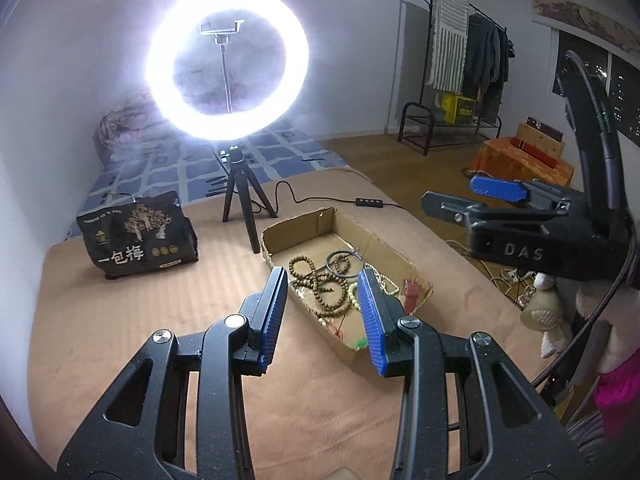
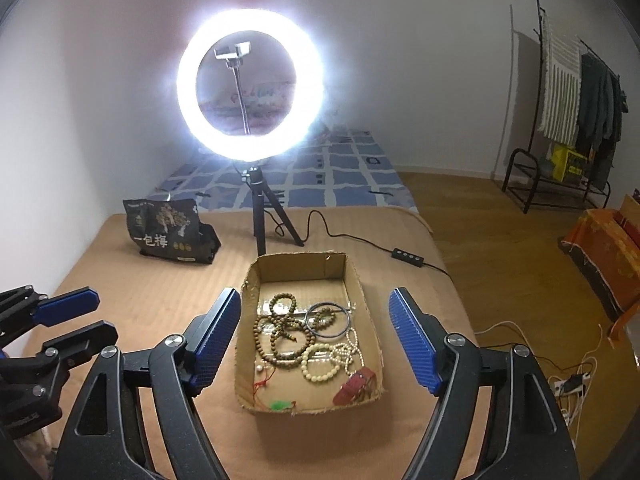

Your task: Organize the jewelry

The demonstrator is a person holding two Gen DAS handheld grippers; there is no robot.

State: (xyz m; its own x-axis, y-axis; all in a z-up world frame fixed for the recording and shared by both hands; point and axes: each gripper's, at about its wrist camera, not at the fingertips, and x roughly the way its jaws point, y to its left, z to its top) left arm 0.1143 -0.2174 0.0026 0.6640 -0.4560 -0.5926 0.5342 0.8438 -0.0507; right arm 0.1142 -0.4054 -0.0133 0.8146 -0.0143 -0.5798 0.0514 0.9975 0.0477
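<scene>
A shallow cardboard box [image 2: 248, 304] [image 1: 276, 240] lies on the tan bed cover. It holds brown bead strings [image 2: 280, 328] [image 1: 316, 280], a dark bangle [image 2: 328, 320] [image 1: 342, 264], cream bead strings [image 2: 332, 360], a red strap [image 2: 356, 388] [image 1: 410, 292] and a green pendant on red cord [image 2: 280, 404]. My right gripper [image 2: 316, 312] is open and empty, above the box's near end. My left gripper [image 1: 324, 292] is open and empty, just left of the box. Each gripper also shows in the other view: the right [image 1: 472, 196], the left [image 2: 80, 316].
A lit ring light on a black tripod [image 2: 264, 216] [image 1: 244, 208] stands behind the box, its cable and remote [image 2: 408, 256] trailing right. A black snack bag [image 2: 168, 232] [image 1: 136, 236] stands back left. Wooden floor, clothes rack [image 2: 568, 128] and cables are at right.
</scene>
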